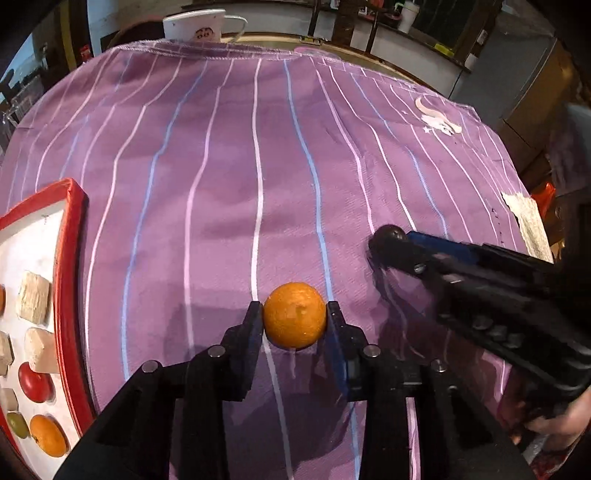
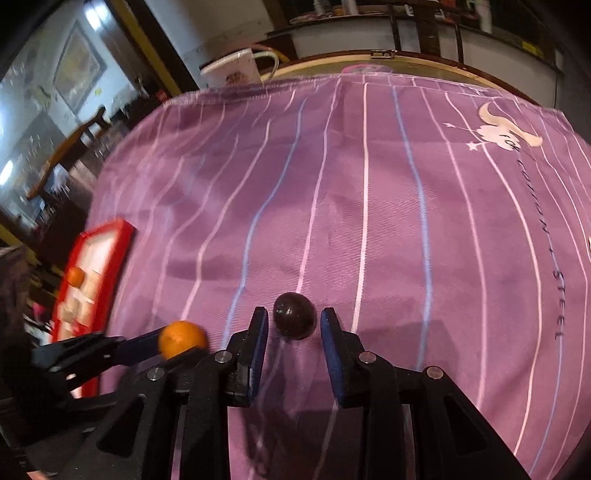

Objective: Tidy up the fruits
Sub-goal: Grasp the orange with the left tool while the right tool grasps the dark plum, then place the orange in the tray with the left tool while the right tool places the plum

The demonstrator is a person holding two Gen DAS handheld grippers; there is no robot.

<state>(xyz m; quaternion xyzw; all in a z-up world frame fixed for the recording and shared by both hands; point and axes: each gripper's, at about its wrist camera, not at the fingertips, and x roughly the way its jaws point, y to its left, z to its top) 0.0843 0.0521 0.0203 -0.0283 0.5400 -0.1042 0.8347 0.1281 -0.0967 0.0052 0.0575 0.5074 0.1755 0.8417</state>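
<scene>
The left gripper (image 1: 294, 314) has its fingers (image 1: 251, 325) pressed against both sides of an orange (image 1: 294, 314), which sits low over the purple striped cloth (image 1: 221, 184) covering the table. The hold falls across the widest part of the fruit, probably so the round skin cannot slip out on the way to the tray.

Just to its right, the right gripper (image 2: 294, 325) brackets a dark round fruit (image 2: 294, 314), perhaps a plum. Its blue-padded fingers (image 2: 258, 332) stand slightly apart from the fruit, with a sliver of gap on each side, so they are not yet closed on it; the fruit appears to rest on the cloth.

Further left lies the red-rimmed tray (image 1: 70, 258), holding a second orange (image 1: 48, 435), a red fruit (image 1: 35, 382), a green one (image 1: 18, 424) and pale blocks (image 1: 35, 302). It looks like the destination, which would explain both fruits being gathered near it.

At the far edge of the table stands a white mug (image 1: 195, 26).
</scene>
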